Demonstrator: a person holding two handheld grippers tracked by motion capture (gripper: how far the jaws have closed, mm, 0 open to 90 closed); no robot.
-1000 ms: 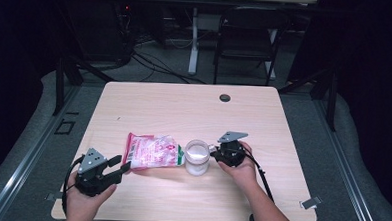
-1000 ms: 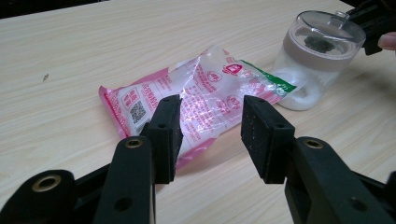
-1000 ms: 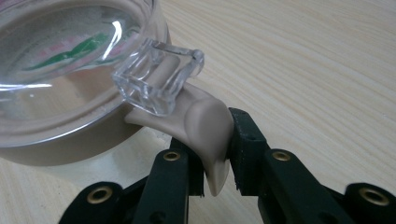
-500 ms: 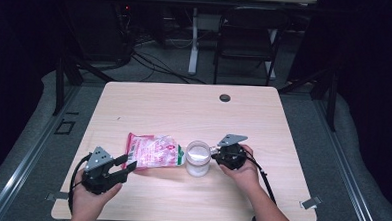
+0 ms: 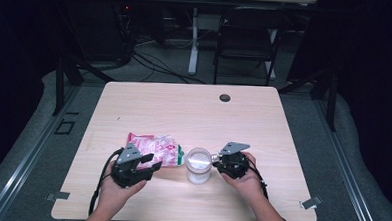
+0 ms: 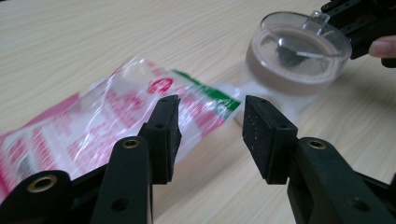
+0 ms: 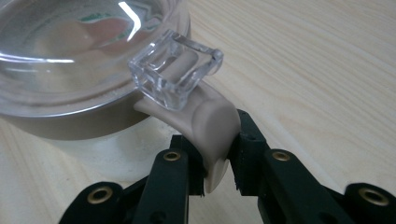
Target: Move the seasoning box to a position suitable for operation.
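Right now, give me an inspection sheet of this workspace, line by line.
Surface: light wooden table, dark round cap near far edge.
Job's things: lidded cup upright; pink snack bag lying flat beside it.
Clutter: nothing seen.
Grippers: right gripper shut on cup's beige handle; left gripper open, jaws aimed at bag's end.
Cables: black cable trails from left gripper.
Surroundings: dark room, chair behind table.

Each hand holds a black gripper. The left gripper [image 5: 151,164] and the right gripper [image 5: 215,163] both have a grey three-cornered plate on top. A thin black cable hangs from each one. Their jaws are black bars with round metal screw holes and rough, flat black pads. The arms are bare, without sleeves.
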